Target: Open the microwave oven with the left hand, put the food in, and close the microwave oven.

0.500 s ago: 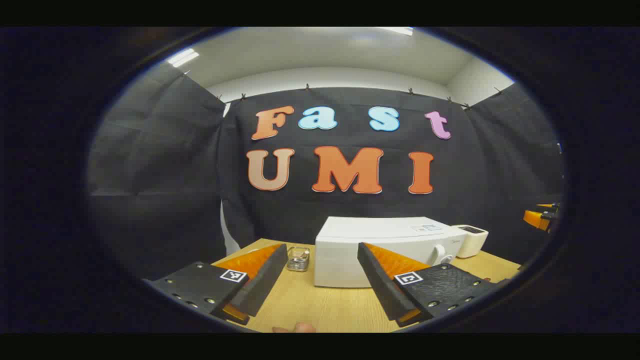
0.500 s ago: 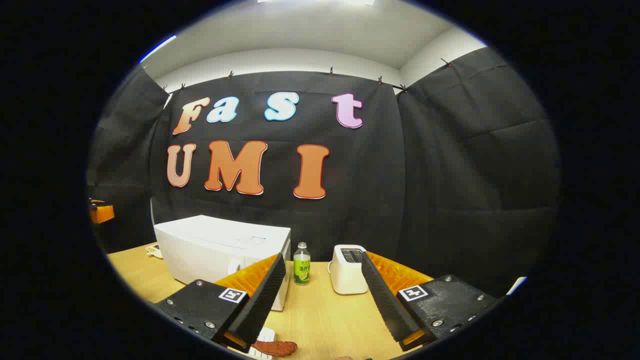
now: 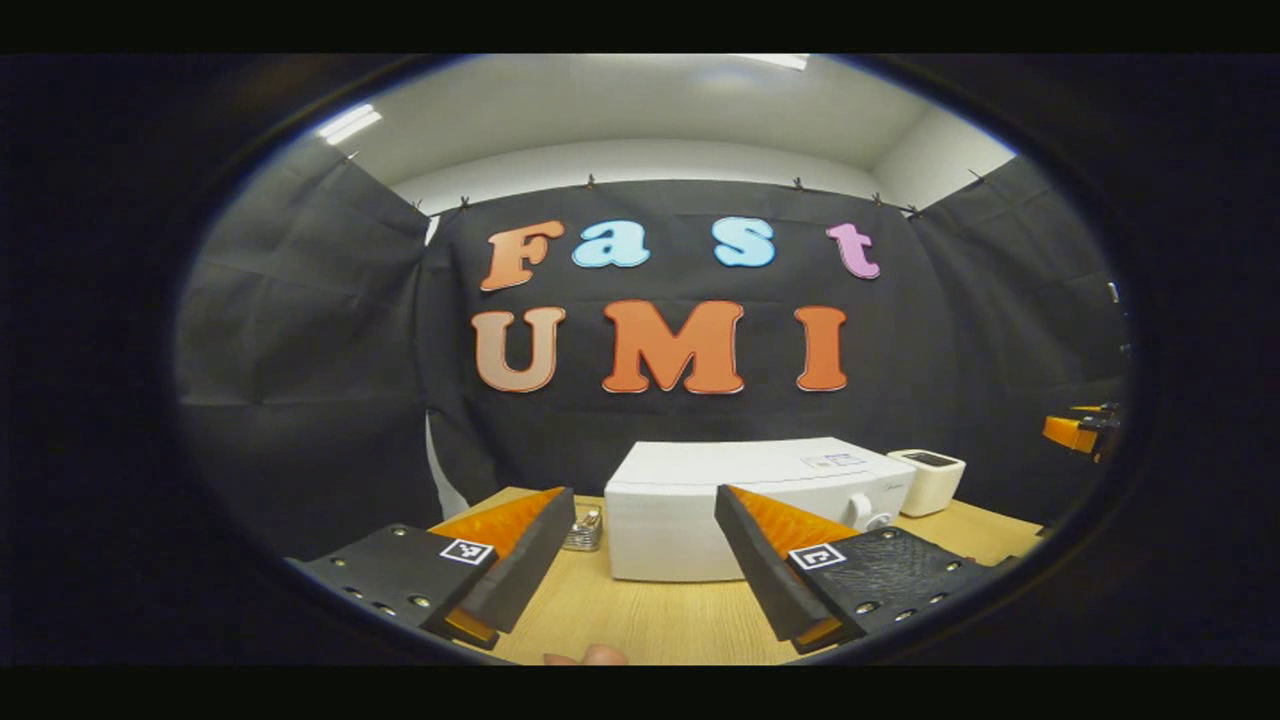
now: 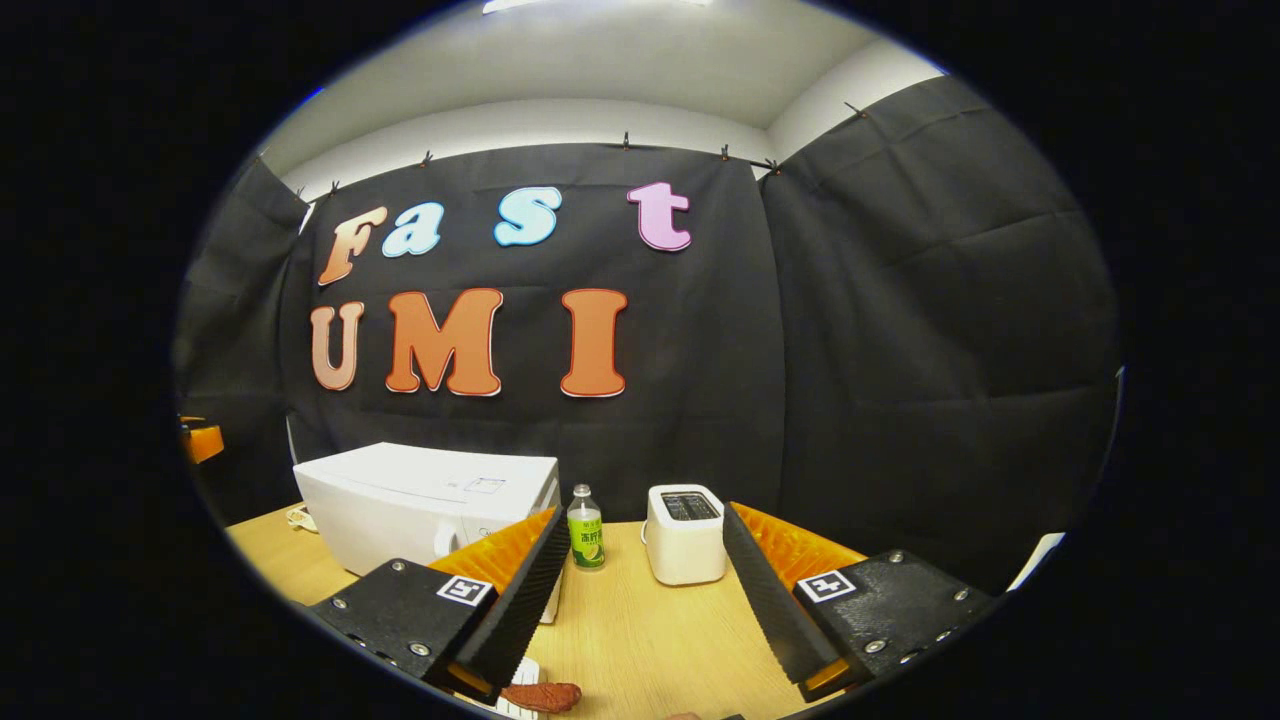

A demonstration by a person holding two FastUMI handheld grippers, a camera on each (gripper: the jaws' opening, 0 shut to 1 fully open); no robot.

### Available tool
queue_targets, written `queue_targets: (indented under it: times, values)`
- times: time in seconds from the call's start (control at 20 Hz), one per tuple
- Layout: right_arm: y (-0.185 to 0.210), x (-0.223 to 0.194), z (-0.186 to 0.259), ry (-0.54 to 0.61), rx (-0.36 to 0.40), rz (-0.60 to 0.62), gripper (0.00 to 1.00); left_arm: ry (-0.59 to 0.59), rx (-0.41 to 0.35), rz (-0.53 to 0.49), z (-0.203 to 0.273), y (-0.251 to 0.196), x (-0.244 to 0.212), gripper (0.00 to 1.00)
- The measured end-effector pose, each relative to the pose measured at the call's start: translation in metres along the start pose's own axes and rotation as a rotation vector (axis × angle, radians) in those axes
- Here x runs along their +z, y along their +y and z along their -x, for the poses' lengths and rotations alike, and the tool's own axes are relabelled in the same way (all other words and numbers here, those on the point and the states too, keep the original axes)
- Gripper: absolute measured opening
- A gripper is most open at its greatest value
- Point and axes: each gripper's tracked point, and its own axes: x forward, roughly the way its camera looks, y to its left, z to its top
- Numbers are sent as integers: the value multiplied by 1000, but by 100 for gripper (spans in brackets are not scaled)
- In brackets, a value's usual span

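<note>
A white microwave oven (image 3: 700,500) stands shut on the wooden table (image 3: 650,620), straight ahead of my left gripper (image 3: 645,545). That gripper is open and empty, well short of the oven. In the right gripper view the same microwave oven (image 4: 420,500) sits at the left, and my right gripper (image 4: 645,560) is open, empty, above the table. A reddish-brown piece of food (image 4: 540,696) lies on a white plate (image 4: 520,685) just below the right gripper's left finger, partly hidden. The other gripper (image 3: 1075,432) shows at the far right of the left gripper view.
A white toaster (image 4: 685,535) and a green-labelled bottle (image 4: 585,528) stand to the right of the oven. A small clear glass jar (image 3: 585,530) sits left of the oven. A fingertip (image 3: 600,655) shows at the bottom edge of the left gripper view.
Both cameras have shifted slightly: the microwave, toaster and bottle now sit a little further left in each view. Neither gripper's jaws changed.
</note>
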Motion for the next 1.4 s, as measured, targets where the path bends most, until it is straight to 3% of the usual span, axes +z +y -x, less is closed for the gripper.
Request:
queue_targets:
  times: [0.6,1.1,1.4]
  values:
    - [-12,-12,-1,30,-4,7,95,22,-10,21,-8,-18,-14,92]
    - [-22,-27,-2,63,-26,8,95,109,-208,52,-43,-146,-84,91]
    - [-34,-41,1,82,-25,0,95,136,-211,48,-70,-194,-123,91]
